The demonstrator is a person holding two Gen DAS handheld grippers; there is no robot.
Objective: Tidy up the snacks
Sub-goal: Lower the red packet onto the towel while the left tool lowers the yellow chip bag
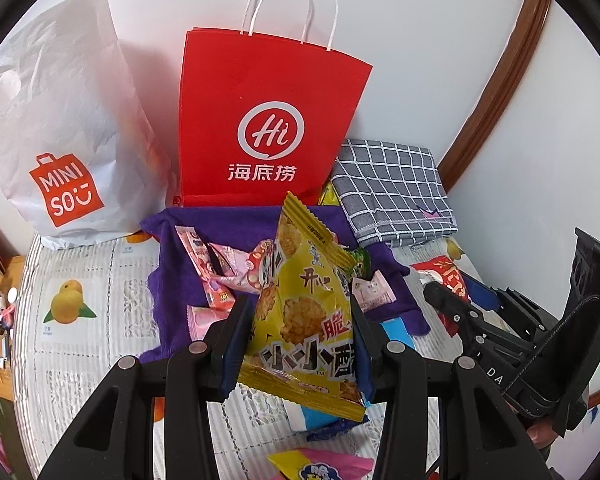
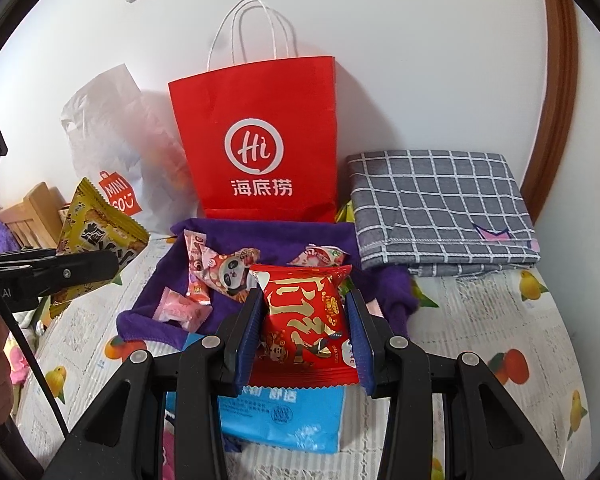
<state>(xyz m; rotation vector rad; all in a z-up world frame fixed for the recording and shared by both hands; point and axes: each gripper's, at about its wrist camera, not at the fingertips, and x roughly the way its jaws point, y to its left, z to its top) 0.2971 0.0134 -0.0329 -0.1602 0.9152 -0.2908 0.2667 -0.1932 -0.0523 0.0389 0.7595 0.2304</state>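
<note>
Against the white wall stands the red Haidilao paper bag (image 2: 256,140); before it, your left gripper (image 1: 300,320) clamps a yellow rice-cracker packet (image 1: 304,320), your right gripper (image 2: 306,320) a red snack packet (image 2: 306,320), above the purple cloth (image 2: 268,236).

Centre of frame: red paper bag (image 2: 256,140) with white logo and white handles. Upper left: white bag (image 1: 60,128) with orange-red print. Right: grey cloth (image 2: 440,216), white grid. Middle: purple towel (image 2: 276,240). Lower: yellow snack packet (image 1: 304,320), red snack packet (image 2: 306,320) with gold lettering, blue pack (image 2: 284,420). Beneath: white covering (image 2: 480,340) with fruit pictures.
</note>
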